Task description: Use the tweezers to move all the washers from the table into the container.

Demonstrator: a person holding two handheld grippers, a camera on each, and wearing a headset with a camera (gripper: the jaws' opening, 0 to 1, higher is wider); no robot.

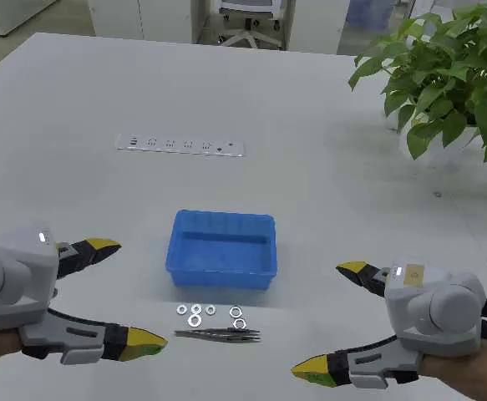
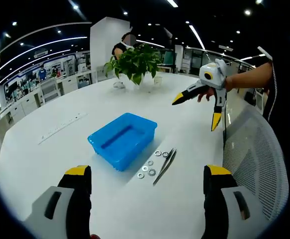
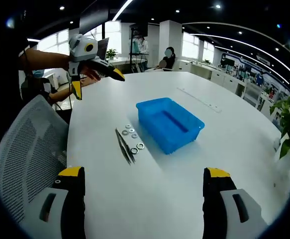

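**Head view.** At lower centre, tweezers (image 1: pixel 218 334) flat on the white table (image 1: pixel 101 100), just below a loose cluster of washers (image 1: pixel 210 312). Above those, mid-frame, the blue container (image 1: pixel 220 276), apparently empty. At lower left, left gripper (image 1: pixel 124 292); at lower right, right gripper (image 1: pixel 331 317). Each spread wide, gripping nothing, flanking the tweezers and well apart from them.

**Left gripper view.** Slightly right of centre, tweezers (image 2: pixel 164 165) slanting up to the right, washers (image 2: pixel 152 167) just beside, container (image 2: pixel 137 149) left of both. Ahead of the yellow-tipped jaws rising at the bottom, and roughly midway between them, but not within their span. At upper right, right gripper (image 2: pixel 197 113), gaping, raised off the table.

**Right gripper view.** Left of centre, tweezers (image 3: pixel 125 146) as a thin dark line, washers (image 3: pixel 133 139) just to the right, container (image 3: pixel 154 132) further right. Again ahead of the gaping jaws at the bottom, with no contact. At upper left, left gripper (image 3: pixel 97 85), released and held up.

**Handling, as a judgement.** Probably light, thin, springy steel, slippery and lying low on a smooth top, so prone to skid or twist under a broad jaw. Best taken across both legs near mid-length, firmly enough to hold yet leaving spring for closing the tips. Cannot tell which end carries the tips. Washers tiny and flat, likely to slide away when nudged.
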